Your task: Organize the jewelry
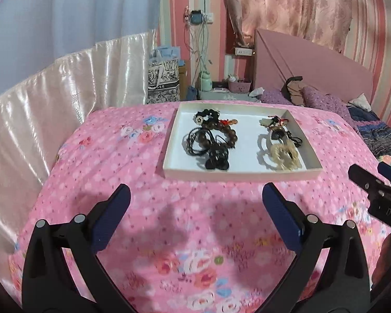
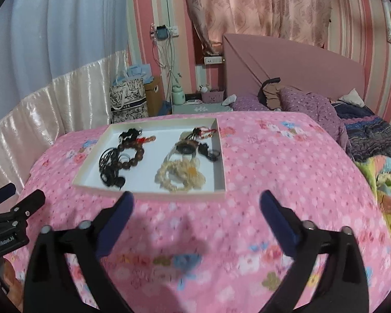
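White tray (image 1: pixel 309 154) on pink bedspread (image 1: pixel 112 161) – dark beads (image 1: pixel 223 133) left, cream beads (image 1: pixel 284 156) right, both claws spread, empty.

Pink floral bedspread (image 1: pixel 117 172) covers the whole bed, purple dotted pillows (image 2: pixel 307 101) up by the pink headboard (image 2: pixel 294 62). A black-and-white patterned tote bag (image 1: pixel 164 80) sits by the striped wall (chargers dangling above it), plus a pink basket (image 2: pixel 213 96) on the nightstand.

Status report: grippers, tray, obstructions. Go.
Left gripper open, empty; right gripper open, empty. Jewelry sits in white tray in two clusters: dark pieces left, pale pieces right. Nothing blocking on pink bedspread.
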Motion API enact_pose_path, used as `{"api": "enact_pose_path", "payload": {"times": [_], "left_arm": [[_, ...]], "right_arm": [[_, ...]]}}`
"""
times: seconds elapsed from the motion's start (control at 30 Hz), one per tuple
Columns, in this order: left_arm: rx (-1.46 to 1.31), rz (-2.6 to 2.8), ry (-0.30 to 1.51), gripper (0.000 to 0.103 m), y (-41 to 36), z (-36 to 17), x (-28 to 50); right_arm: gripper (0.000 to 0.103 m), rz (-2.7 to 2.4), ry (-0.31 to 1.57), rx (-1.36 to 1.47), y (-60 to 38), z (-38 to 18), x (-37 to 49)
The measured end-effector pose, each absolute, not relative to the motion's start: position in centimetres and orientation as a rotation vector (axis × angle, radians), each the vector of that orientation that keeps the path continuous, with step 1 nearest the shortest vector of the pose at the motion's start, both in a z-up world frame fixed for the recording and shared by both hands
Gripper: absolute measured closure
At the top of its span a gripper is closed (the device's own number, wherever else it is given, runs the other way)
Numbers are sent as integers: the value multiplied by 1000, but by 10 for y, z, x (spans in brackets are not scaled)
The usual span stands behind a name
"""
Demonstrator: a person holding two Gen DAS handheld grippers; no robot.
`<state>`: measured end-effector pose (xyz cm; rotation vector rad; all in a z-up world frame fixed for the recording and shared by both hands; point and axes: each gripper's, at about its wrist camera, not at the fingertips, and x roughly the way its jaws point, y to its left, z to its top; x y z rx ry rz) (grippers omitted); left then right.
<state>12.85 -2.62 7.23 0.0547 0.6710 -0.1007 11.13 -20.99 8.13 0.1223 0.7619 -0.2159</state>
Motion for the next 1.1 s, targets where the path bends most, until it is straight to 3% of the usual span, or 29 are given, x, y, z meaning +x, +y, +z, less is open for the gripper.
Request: {"api": "enact_pose_path", "payload": {"times": [0.53,1.1], "left_arm": [[109,-67,651,3,-34,28,99],[82,-59,625,3,-30,30,93]], "right_arm": [[2,-275,695,47,-199,49,77],[2,-314,685,22,-199,42,77]]}}
